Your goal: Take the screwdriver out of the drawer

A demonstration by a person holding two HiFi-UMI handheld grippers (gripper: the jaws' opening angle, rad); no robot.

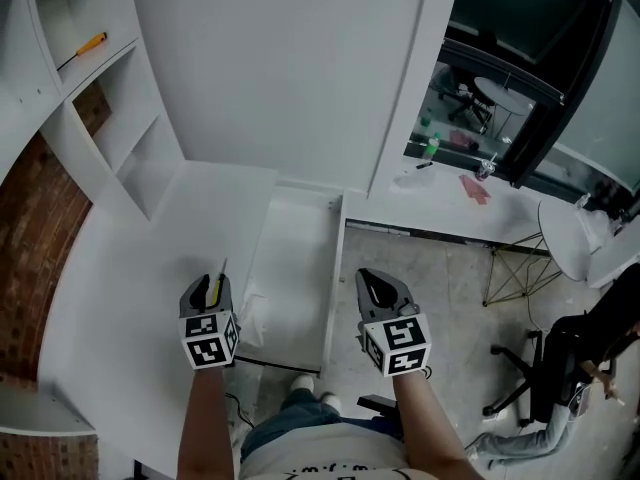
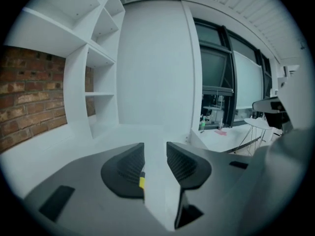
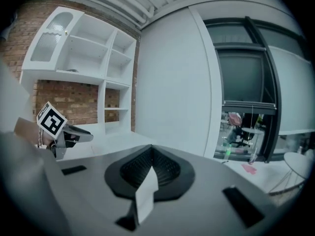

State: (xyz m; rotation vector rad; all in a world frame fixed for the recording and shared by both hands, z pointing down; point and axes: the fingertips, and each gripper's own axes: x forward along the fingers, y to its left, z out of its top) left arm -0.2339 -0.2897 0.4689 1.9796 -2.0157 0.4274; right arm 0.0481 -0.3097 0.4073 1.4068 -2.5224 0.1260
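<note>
The screwdriver (image 1: 85,48), orange-handled, is seen lying on a shelf (image 1: 118,41) of the white unit at the top left of the head view. It is near the shelf's front edge and well apart from both grippers. The drawer (image 1: 300,258) is seen pulled out beside the worktop (image 1: 130,278), along its right edge. A pale thing (image 1: 250,313) is lodged against the drawer's left wall, and what it is cannot be told. The left gripper (image 1: 212,283) is held over the worktop's right edge, just beside the drawer. Its jaws are parted, with a clear gap between the pads and nothing gripped. A small yellow piece (image 2: 142,182) is seen against the inner side of its left jaw, and whether it belongs to the gripper cannot be told. The right gripper (image 1: 373,278) is held over the floor (image 1: 430,268), just right of the drawer, with its jaws pressed together on nothing.
</note>
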